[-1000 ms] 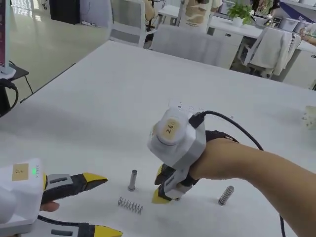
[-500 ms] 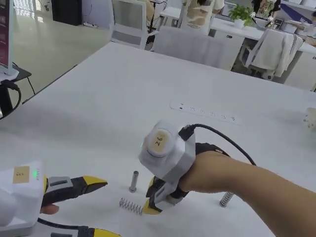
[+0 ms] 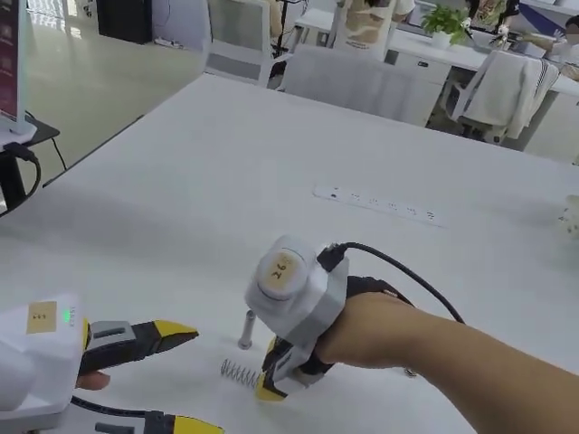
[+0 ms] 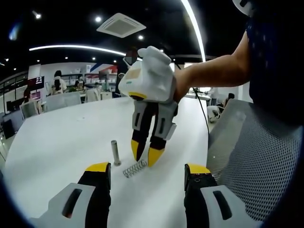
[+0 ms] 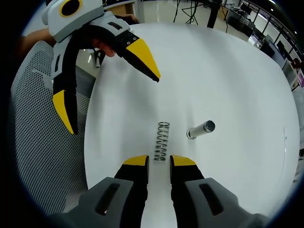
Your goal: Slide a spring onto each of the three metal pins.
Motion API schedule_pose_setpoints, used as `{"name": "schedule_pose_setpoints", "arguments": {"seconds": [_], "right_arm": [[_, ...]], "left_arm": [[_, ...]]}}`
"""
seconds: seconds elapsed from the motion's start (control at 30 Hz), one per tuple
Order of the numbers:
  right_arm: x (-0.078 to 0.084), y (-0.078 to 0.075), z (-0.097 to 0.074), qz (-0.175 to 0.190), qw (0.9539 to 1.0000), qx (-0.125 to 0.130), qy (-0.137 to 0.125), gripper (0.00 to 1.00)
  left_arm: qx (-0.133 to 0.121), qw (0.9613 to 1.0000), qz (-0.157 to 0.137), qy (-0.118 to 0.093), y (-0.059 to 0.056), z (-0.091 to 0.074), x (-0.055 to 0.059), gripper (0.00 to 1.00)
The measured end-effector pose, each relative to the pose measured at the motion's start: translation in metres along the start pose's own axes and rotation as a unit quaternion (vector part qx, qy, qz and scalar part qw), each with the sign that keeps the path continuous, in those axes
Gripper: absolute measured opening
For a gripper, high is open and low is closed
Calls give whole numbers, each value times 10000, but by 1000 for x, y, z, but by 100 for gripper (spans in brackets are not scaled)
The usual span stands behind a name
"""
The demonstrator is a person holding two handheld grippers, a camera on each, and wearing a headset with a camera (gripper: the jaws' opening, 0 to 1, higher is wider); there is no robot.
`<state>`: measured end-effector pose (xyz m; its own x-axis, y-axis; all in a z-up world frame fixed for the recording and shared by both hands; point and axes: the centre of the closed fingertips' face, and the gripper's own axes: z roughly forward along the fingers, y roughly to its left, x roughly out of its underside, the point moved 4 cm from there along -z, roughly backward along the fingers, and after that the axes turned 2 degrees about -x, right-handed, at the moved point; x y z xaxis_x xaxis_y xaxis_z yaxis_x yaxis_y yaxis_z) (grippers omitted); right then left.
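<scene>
A short metal pin (image 3: 246,330) (image 4: 114,153) (image 5: 201,129) stands upright on the white table (image 3: 271,181). A loose spring (image 3: 238,372) (image 4: 134,168) (image 5: 162,141) lies flat just in front of it. My right gripper (image 3: 271,384) (image 4: 147,156) (image 5: 160,162) points down at the spring's right end. Its jaws are a little apart, and the spring's near end lies right at the gap. My left gripper (image 3: 188,380) (image 4: 147,171) (image 5: 104,92) is wide open at the lower left, with nothing between its jaws, facing the spring and pin.
A white power strip (image 3: 380,203) lies farther back on the table. The right gripper's black cable (image 3: 398,267) trails over the person's forearm. A grey mesh chair (image 4: 247,156) (image 5: 42,142) stands by the near edge. Chairs and desks stand beyond the far edge.
My right gripper has moved left and down from beside the pin to the lying spring's end. A second spring at the right is now hidden behind the forearm. The left gripper has stayed put.
</scene>
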<state>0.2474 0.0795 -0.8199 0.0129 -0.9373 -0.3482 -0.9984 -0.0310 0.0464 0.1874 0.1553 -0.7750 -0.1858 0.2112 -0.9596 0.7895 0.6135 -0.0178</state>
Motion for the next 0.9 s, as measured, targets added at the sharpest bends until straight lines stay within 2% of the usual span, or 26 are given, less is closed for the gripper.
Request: {"name": "schedule_pose_setpoints", "arguments": {"seconds": [0.23,0.47,0.9], "right_arm": [[0,-1,4,25,10000,30,59,14],[1,-4,5,-85,9997,177,131,8],[0,0,0,-163,9996,160,149,8]], "left_arm": [[-16,10000,-18,3,0,-1,2,58],[-25,10000,-26,8,1,-1,2,57],[-37,10000,-22,41,2,-1,4,57]]}}
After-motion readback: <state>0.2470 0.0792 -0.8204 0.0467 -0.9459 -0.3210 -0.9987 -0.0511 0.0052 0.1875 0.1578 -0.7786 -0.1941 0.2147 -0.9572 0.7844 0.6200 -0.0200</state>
